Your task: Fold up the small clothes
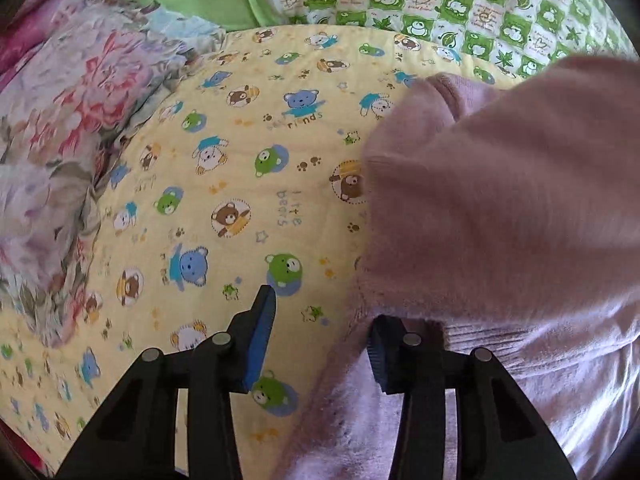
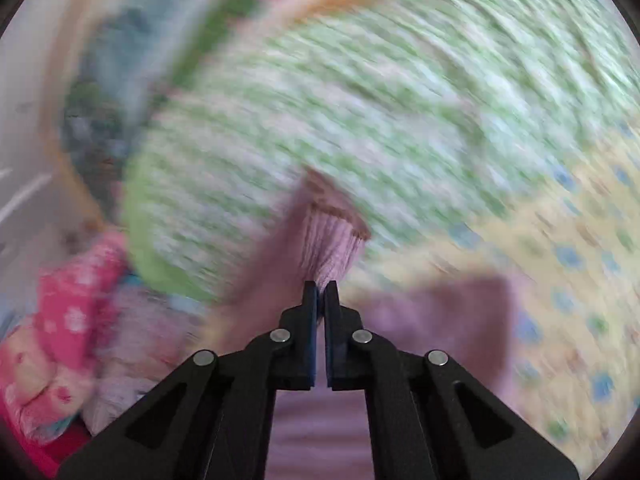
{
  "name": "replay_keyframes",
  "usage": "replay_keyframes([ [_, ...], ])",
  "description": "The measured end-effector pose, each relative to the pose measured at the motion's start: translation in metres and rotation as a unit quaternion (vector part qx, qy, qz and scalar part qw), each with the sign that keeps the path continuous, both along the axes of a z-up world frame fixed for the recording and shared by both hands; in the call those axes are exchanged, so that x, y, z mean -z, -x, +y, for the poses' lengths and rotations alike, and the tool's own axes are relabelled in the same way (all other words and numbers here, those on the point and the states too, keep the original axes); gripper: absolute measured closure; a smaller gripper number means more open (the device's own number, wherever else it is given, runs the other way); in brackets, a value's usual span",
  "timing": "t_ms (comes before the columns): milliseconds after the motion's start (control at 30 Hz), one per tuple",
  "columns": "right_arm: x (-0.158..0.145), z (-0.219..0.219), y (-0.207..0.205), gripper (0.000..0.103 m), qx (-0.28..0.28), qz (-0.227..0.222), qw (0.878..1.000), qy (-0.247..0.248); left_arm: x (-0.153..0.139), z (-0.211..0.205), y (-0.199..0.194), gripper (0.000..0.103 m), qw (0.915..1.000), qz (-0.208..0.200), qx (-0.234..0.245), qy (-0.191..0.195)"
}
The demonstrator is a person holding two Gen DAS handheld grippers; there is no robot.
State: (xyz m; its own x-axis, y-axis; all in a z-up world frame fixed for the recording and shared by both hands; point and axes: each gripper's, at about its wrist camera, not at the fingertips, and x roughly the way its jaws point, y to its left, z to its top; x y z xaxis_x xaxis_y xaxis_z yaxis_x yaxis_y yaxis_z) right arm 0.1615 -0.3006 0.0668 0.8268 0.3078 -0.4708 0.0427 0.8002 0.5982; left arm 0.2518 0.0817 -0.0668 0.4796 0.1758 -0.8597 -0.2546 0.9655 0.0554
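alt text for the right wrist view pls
The right gripper is shut on the ribbed cuff of a fuzzy pink sweater, lifting it. Behind, motion-blurred, lie a green patterned quilt and a yellow bear-print blanket.

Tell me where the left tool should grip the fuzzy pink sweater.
Grip the fuzzy pink sweater at its ribbed hem edge, sliding in level from the yellow bear-print blanket side. That edge lies flat beside the open left tool; the right tool already pinches a ribbed cuff.
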Motion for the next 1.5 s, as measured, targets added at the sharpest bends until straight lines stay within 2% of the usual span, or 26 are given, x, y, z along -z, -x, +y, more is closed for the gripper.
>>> replay_keyframes([
  [33, 0.034, -0.012, -0.001, 0.099, 0.018, 0.047, 0.999, -0.001, 0.002, -0.002, 0.000, 0.059, 1.0000, 0.004, 0.000, -0.004],
  [100, 0.074, -0.024, -0.001, 0.099, 0.034, 0.099, 0.994, -0.010, 0.006, -0.004, 0.001, 0.059, 0.9999, 0.012, 0.001, 0.000],
  [167, 0.092, -0.032, 0.002, 0.099, 0.045, 0.118, 0.991, -0.033, 0.007, -0.001, 0.001, 0.059, 0.9999, 0.015, -0.003, 0.006],
  [333, 0.066, -0.030, 0.015, 0.099, 0.046, 0.076, 0.996, -0.028, 0.001, 0.004, 0.005, 0.059, 0.9998, 0.010, -0.009, 0.017],
  [400, 0.073, -0.032, 0.012, 0.099, 0.051, 0.107, 0.993, -0.025, 0.001, 0.004, 0.007, 0.059, 0.9996, 0.012, -0.011, 0.022],
  [500, 0.085, -0.023, 0.005, 0.099, 0.043, 0.161, 0.986, 0.022, 0.005, 0.005, 0.008, 0.059, 0.9995, 0.017, -0.015, 0.022],
  [600, 0.102, -0.027, 0.006, 0.095, 0.038, 0.226, 0.973, 0.039, 0.009, 0.009, 0.009, 0.056, 0.9992, 0.021, -0.021, 0.026],
  [633, 0.101, -0.029, 0.009, 0.095, 0.052, 0.244, 0.967, 0.056, 0.011, 0.012, 0.009, 0.055, 0.9990, 0.024, -0.024, 0.029],
  [700, 0.091, -0.028, 0.016, 0.094, 0.066, 0.238, 0.967, 0.068, 0.010, 0.017, 0.015, 0.055, 0.9983, 0.026, -0.028, 0.044],
  [767, 0.073, -0.020, 0.020, 0.094, 0.045, 0.204, 0.975, 0.070, 0.006, 0.019, 0.024, 0.055, 0.9980, 0.028, -0.025, 0.050],
  [867, 0.047, 0.014, 0.004, 0.094, -0.034, 0.155, 0.984, 0.080, -0.005, 0.017, 0.045, 0.055, 0.9978, 0.032, -0.019, 0.055],
  [933, 0.036, 0.047, -0.026, 0.094, -0.109, 0.138, 0.983, 0.060, -0.015, 0.014, 0.062, 0.058, 0.9955, 0.027, -0.017, 0.089],
  [1000, 0.027, 0.083, -0.053, 0.094, -0.167, 0.120, 0.977, 0.054, -0.024, 0.009, 0.074, 0.058, 0.9893, 0.018, 0.000, 0.145],
  [1067, 0.023, 0.128, -0.085, 0.094, -0.232, 0.114, 0.964, 0.063, -0.023, 0.003, 0.072, 0.057, 0.9786, 0.022, 0.012, 0.204],
  [1133, 0.027, 0.173, -0.118, 0.094, -0.291, 0.114, 0.948, 0.062, -0.015, -0.003, 0.062, 0.057, 0.9639, 0.030, 0.017, 0.264],
  [1200, 0.039, 0.209, -0.153, 0.094, -0.328, 0.130, 0.935, 0.039, -0.004, -0.003, 0.050, 0.056, 0.9583, 0.044, 0.003, 0.282],
  [1267, 0.053, 0.237, -0.175, 0.094, -0.352, 0.152, 0.923, 0.036, 0.010, 0.005, 0.038, 0.056, 0.9487, 0.054, -0.021, 0.311],
  [1367, 0.073, 0.264, -0.200, 0.094, -0.363, 0.172, 0.914, 0.049, 0.030, 0.023, 0.024, 0.056, 0.9321, 0.062, -0.052, 0.353],
  [1500, 0.092, 0.282, -0.222, 0.094, -0.367, 0.188, 0.909, 0.054, 0.041, 0.043, 0.012, 0.056, 0.9153, 0.043, -0.066, 0.395],
])
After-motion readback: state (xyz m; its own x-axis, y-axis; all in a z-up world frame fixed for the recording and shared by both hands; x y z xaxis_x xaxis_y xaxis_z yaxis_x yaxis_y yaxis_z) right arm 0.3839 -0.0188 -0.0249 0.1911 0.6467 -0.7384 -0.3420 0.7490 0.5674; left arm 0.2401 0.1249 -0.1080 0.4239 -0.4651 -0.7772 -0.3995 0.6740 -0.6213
